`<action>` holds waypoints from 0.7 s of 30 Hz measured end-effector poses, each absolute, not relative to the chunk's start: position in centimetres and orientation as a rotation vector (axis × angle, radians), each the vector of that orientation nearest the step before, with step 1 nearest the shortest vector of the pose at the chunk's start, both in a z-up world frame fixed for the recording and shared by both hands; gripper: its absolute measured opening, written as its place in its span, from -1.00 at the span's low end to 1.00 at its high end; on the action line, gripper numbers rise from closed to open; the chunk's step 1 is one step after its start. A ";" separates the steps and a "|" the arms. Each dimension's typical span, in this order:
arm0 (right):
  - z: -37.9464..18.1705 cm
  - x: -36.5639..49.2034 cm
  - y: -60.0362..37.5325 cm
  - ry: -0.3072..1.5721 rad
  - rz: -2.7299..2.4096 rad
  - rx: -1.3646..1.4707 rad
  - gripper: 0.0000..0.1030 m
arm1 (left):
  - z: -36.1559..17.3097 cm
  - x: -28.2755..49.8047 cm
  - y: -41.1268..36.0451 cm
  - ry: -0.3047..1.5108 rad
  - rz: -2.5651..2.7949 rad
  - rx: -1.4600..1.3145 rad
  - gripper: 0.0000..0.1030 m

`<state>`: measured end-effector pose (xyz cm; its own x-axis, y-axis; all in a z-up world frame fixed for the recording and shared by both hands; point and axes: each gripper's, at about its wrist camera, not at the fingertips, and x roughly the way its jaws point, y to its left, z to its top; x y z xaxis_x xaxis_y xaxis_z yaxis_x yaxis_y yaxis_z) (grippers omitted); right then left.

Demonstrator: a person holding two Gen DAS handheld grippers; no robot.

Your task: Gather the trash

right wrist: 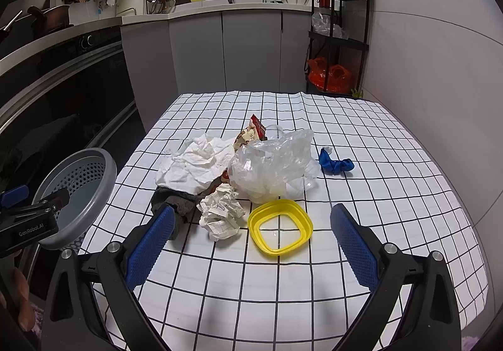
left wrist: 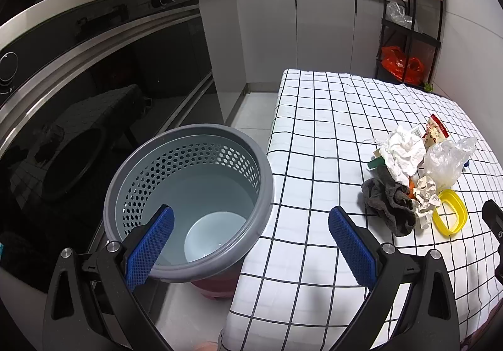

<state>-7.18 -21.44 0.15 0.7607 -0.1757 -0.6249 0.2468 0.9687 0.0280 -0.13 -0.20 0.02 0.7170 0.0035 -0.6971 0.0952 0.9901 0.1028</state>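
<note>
The left hand-held gripper (left wrist: 251, 241) is spread wide and holds nothing; it hangs over the bench (left wrist: 314, 137) edge, low in the frame, one finger above the grey bin (left wrist: 188, 203), which has a smooth rim and a wall full of holes; the bin stands just beside the bench's left edge. The right hand-held gripper (right wrist: 251, 241) is spread wide too, over bare checked cloth. The trash pile (right wrist: 239, 168) sits mid-frame: crumpled white paper (right wrist: 195, 162), a soft clear bag (right wrist: 273, 162), a grey rag (right wrist: 176, 203), and a smooth yellow ring (right wrist: 279, 226) nearest; a blue scrap (right wrist: 334, 162) lies apart to the right.
</note>
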 end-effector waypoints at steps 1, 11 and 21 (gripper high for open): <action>0.2 -7.2 -21.5 0.668 -0.230 0.111 0.84 | 0.0 -0.1 -0.2 0.771 -0.050 0.135 0.88; 0.1 -7.2 -21.5 0.665 -0.231 0.112 0.84 | -0.1 -0.2 -0.3 0.771 -0.052 0.138 0.88; 0.5 -7.3 -21.5 0.660 -0.232 0.112 0.84 | -0.1 -0.2 -0.2 0.768 -0.049 0.141 0.88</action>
